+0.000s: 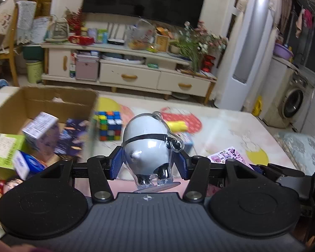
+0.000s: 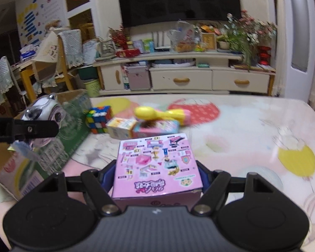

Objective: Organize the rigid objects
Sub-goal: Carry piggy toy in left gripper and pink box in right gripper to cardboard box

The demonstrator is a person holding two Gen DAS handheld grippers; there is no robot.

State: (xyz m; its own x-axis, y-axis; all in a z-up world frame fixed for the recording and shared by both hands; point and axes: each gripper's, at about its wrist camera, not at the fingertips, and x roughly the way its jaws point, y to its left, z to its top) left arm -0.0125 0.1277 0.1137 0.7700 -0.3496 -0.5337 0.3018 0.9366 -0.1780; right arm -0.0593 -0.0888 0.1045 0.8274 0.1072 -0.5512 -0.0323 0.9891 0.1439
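Left gripper (image 1: 149, 163) is clamped on a grey egg-shaped toy in a clear shell (image 1: 147, 142), held off the table just right of the cardboard box (image 1: 31, 100). Right gripper (image 2: 157, 178) is clenched on a pink printed box (image 2: 155, 163), low over the table (image 2: 252, 130), right of the cardboard box. Cardboard box sits at the table's left edge, with several small cartons inside. Rubik's cube (image 1: 109, 125) stands right beside the cardboard box's right wall. Further right of it: a yellow toy (image 2: 155, 113) and two small cartons (image 2: 140, 127).

Perhaps ".AI" — on left gripper (image 2: 23, 129)
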